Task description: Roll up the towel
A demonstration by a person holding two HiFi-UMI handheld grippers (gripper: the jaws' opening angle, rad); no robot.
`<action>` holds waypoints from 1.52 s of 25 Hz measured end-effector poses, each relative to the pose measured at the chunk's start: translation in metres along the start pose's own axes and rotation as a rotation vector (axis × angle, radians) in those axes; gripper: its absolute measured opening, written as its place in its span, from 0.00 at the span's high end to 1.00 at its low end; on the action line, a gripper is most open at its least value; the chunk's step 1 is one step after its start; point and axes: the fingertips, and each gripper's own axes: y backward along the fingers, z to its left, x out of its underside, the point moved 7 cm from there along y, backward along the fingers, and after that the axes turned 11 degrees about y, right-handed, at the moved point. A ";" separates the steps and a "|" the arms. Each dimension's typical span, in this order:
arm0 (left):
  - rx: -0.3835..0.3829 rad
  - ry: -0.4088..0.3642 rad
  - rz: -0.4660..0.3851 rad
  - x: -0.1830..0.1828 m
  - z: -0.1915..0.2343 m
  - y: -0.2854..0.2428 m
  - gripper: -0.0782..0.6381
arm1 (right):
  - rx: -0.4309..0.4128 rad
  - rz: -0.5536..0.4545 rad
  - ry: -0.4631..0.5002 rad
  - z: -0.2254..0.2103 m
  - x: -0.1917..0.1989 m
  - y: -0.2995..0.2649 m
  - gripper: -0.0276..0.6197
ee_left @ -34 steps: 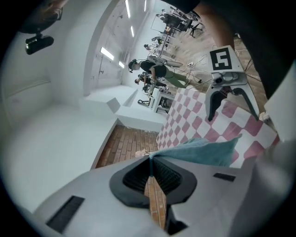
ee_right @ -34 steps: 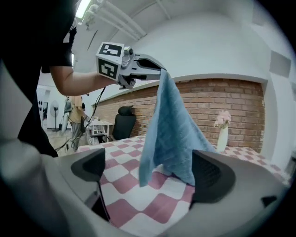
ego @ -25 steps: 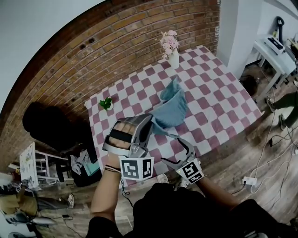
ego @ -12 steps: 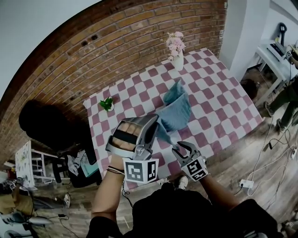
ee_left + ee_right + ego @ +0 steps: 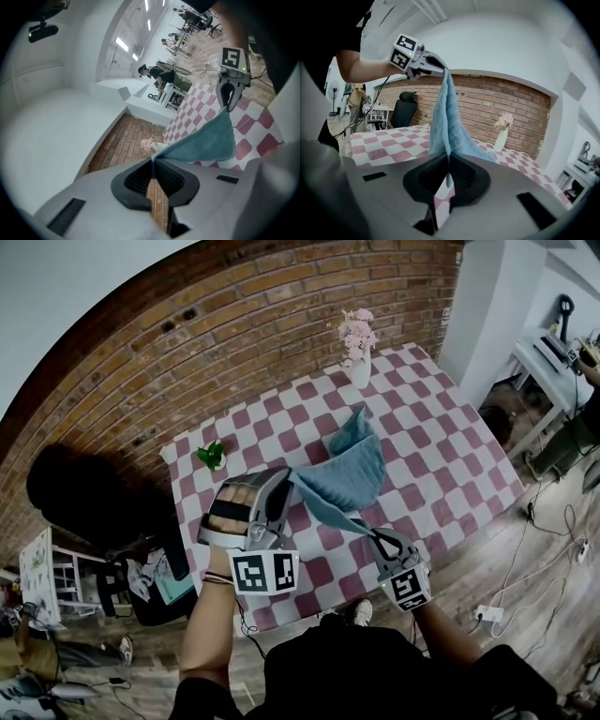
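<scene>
Towel pinched at both near corners, strung over the checked table

Towel (image 5: 352, 470) is off the cloth along its near edge, blue and slack, drawn into a band between the two tools. Left gripper (image 5: 289, 474) sits at 9 o'clock of the towel, jaws pressed together with a thin fold of blue caught between the pads; its own view shows the cloth coming straight out of the closed tips. Right gripper (image 5: 367, 531) sits at 6 o'clock, nearer the person, and its jaws have just been closing with the towel's edge between them. In its own view the pads now meet on that edge, and the fabric rises from them up to the other tool, high at 11 o'clock.

So both tools have a bite, one corner each, and the near edge runs taut from one to the other. The far part of the towel fans out toward 12 o'clock and looks to lie on the table (image 5: 441, 427); one far corner stands up in a soft peak.

Beyond it, at 12 o'clock, the vase (image 5: 360, 371) with pink flowers stands near the table's far edge, well apart from the towel. A small green plant (image 5: 212, 456) sits at 9 o'clock, near the left edge, just beyond the left gripper. The brick wall (image 5: 234, 324) runs behind the table. A black chair (image 5: 75, 493) stands off the table at 9 o'clock.
</scene>
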 end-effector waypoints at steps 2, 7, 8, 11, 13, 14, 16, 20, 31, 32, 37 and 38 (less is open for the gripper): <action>0.008 0.046 0.021 0.019 0.001 -0.004 0.86 | 0.032 0.004 0.032 -0.014 -0.007 0.003 0.94; 0.020 0.165 0.047 0.054 -0.004 -0.013 0.86 | 0.109 -0.002 0.071 -0.043 -0.032 0.005 0.94; 0.022 0.186 0.056 0.061 -0.005 -0.015 0.86 | 0.125 0.000 0.076 -0.047 -0.040 0.005 0.94; 0.028 0.215 0.091 0.079 -0.011 -0.021 0.86 | 0.171 -0.007 0.103 -0.058 -0.060 0.003 0.94; 0.045 0.237 0.105 0.090 -0.016 -0.024 0.86 | 0.203 -0.013 0.132 -0.064 -0.071 0.001 0.94; 0.056 0.253 0.109 0.095 -0.019 -0.025 0.86 | 0.218 -0.016 0.146 -0.067 -0.077 0.000 0.94; 0.076 0.296 0.109 0.102 -0.024 -0.025 0.86 | 0.245 -0.019 0.174 -0.074 -0.086 -0.002 0.94; 0.096 0.474 0.094 0.120 -0.032 -0.020 0.86 | 0.277 -0.007 0.240 -0.085 -0.100 -0.005 0.94; 0.096 0.766 0.112 0.124 -0.046 -0.024 0.86 | 0.237 -0.008 0.352 -0.131 -0.108 -0.025 0.94; 0.095 0.764 0.119 0.124 -0.045 -0.029 0.86 | 0.221 -0.007 0.356 -0.138 -0.105 -0.030 0.94; 0.089 0.738 0.154 0.139 -0.021 -0.073 0.86 | 0.160 -0.005 0.484 -0.178 -0.101 -0.072 0.94; 0.085 0.739 0.158 0.143 -0.011 -0.084 0.86 | 0.152 -0.010 0.526 -0.186 -0.103 -0.082 0.94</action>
